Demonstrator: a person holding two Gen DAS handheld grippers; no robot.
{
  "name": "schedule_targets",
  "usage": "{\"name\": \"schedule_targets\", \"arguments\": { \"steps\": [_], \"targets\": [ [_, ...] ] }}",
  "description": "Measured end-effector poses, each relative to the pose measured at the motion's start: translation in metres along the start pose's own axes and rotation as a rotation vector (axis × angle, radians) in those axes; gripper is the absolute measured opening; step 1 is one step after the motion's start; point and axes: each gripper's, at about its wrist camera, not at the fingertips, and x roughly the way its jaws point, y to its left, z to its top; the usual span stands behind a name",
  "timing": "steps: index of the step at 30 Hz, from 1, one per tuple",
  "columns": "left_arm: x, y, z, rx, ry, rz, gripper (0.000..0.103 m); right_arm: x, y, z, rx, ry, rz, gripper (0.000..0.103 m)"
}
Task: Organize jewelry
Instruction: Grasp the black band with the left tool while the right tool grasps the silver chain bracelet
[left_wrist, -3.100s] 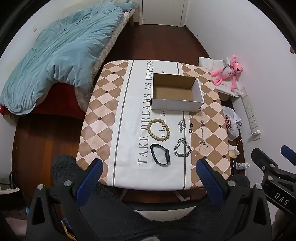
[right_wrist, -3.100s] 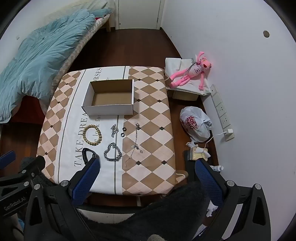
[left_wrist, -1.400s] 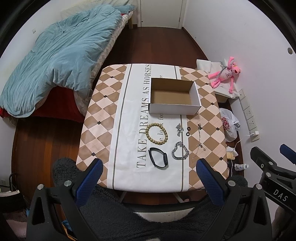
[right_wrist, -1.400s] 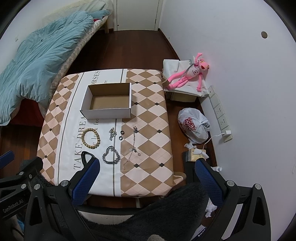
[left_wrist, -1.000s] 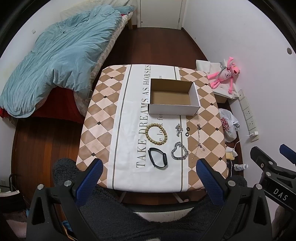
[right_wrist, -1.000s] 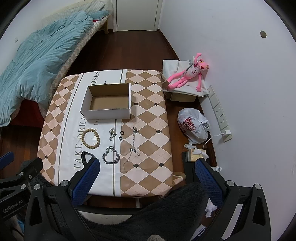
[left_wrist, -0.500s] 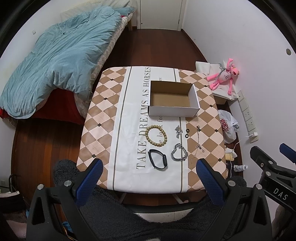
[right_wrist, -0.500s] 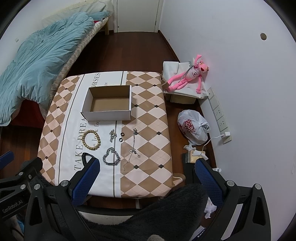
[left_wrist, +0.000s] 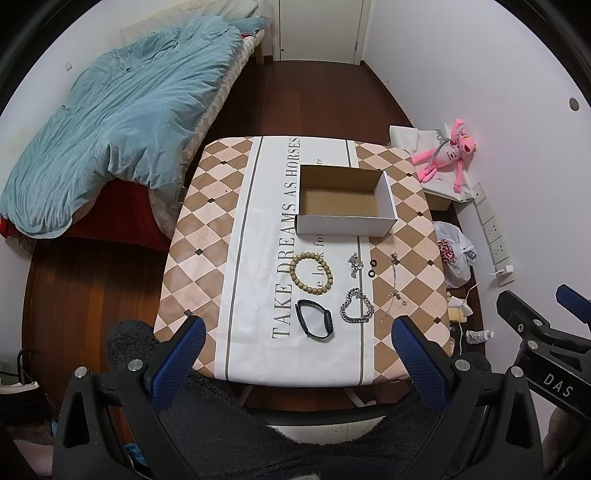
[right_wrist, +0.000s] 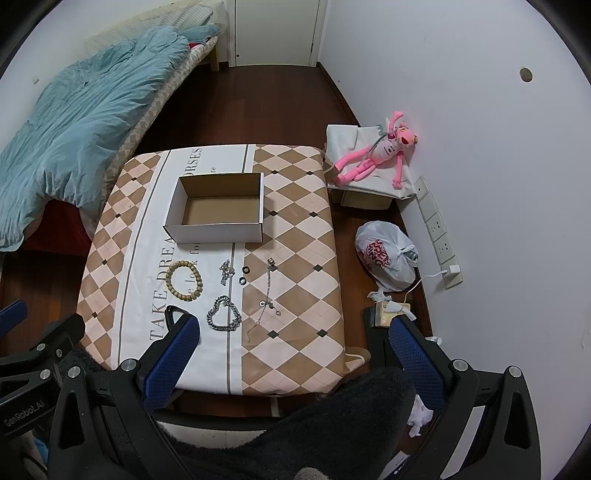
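Jewelry lies on the checked tablecloth (left_wrist: 207, 258) in front of an empty white cardboard box (left_wrist: 345, 201) (right_wrist: 218, 208). There is a wooden bead bracelet (left_wrist: 311, 274) (right_wrist: 184, 281), a black wristband (left_wrist: 314, 318), a silver heart-shaped chain (left_wrist: 357, 306) (right_wrist: 224, 314), a small silver piece (left_wrist: 354, 263) (right_wrist: 226, 271), two black rings (left_wrist: 372, 268) (right_wrist: 244, 275) and a thin chain (left_wrist: 394, 291) (right_wrist: 267, 297). My left gripper (left_wrist: 295, 354) and right gripper (right_wrist: 293, 350) both hang open, high above the table's near edge, holding nothing.
A bed with a blue duvet (left_wrist: 110, 122) stands left of the table. By the right wall are a pink plush toy (right_wrist: 376, 155) on a covered box, a white plastic bag (right_wrist: 384, 254) and a socket strip (right_wrist: 439, 236). A dark fuzzy garment (left_wrist: 258, 424) fills the bottom.
Both grippers have risen and drawn back a little, so the table looks smaller and farther. Nothing on the table has moved.
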Motion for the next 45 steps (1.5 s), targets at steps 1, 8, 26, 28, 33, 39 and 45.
{"name": "schedule_targets", "arguments": {
  "steps": [1, 8, 26, 28, 33, 39, 45],
  "targets": [
    [0.000, 0.000, 0.000, 0.000, 0.000, 0.000, 0.103, 0.000, 0.000, 0.000, 0.000, -0.001, -0.001, 0.103],
    [0.008, -0.002, 0.005, 0.014, -0.010, 0.012, 0.103, 0.008, 0.004, 0.001, 0.006, 0.007, -0.009, 0.103],
    [0.149, 0.020, -0.005, 0.030, 0.116, 0.221, 0.103, 0.191, 0.048, -0.036, -0.046, 0.194, 0.033, 0.102],
    [0.163, 0.022, -0.008, 0.026, 0.144, 0.230, 0.103, 0.206, 0.053, -0.039, -0.047, 0.219, 0.045, 0.099],
    [0.192, 0.027, -0.016, 0.022, 0.203, 0.245, 0.103, 0.232, 0.057, -0.047, -0.021, 0.249, 0.069, 0.095],
    [0.214, 0.035, -0.022, 0.001, 0.248, 0.264, 0.103, 0.256, 0.063, -0.054, -0.010, 0.272, 0.118, 0.078],
    [0.219, 0.037, -0.025, -0.002, 0.255, 0.266, 0.103, 0.275, 0.078, -0.059, -0.049, 0.282, 0.129, 0.060]
  ]
}}
